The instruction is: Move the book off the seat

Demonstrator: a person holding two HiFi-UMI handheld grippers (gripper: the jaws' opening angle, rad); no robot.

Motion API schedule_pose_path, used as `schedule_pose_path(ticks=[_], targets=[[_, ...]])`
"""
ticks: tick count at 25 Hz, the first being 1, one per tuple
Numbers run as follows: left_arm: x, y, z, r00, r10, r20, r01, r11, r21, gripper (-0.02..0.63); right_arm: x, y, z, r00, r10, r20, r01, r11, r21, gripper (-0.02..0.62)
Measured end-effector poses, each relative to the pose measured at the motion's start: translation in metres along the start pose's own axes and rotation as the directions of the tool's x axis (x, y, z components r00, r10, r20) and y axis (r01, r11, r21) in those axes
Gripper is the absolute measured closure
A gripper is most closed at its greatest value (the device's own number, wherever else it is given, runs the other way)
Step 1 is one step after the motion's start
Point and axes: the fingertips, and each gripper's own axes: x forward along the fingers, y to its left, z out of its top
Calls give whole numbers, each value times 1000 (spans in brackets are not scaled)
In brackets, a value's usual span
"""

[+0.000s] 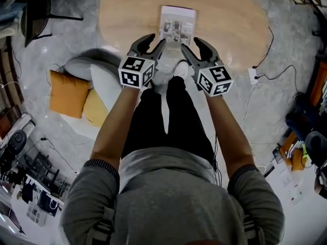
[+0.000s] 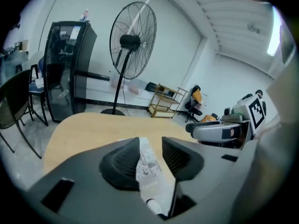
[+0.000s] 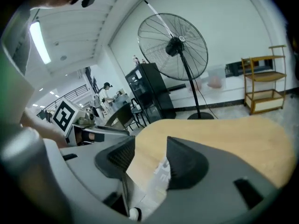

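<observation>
Left gripper (image 1: pixel 157 41) clamped on book (image 1: pixel 178 22), lower left corner | right gripper (image 1: pixel 190 44) clamped on its lower right corner | book over wooden desk (image 1: pixel 230 24) | orange cushion (image 1: pixel 66 93) on floor

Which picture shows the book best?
The head view: almost the whole printed face of the book shows there, seen from above. The left and right gripper views each show only a narrow strip of it, pinched between the jaws.

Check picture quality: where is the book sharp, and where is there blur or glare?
Head view: book sharp, room edges bowed. Left gripper view: book soft between the jaws, ceiling light glaring top right. Right gripper view: book blurred too, dark corners.
</observation>
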Motion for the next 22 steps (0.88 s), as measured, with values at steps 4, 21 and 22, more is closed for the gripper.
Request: schedule_pose_path(ticks=[4, 21, 22], targets=[[-42, -35, 53, 994, -33, 102, 26, 997, 66, 519, -41, 38, 53, 994, -1, 106, 12, 994, -110, 439], [-225, -197, 206, 897, -268, 352, 118, 912, 393, 591, -201, 186, 196, 944, 107, 313, 4, 943, -334, 591], [-234, -203, 210, 892, -276, 358, 114, 903, 413, 591, -209, 195, 202, 940, 115, 321, -1, 942, -335, 591]])
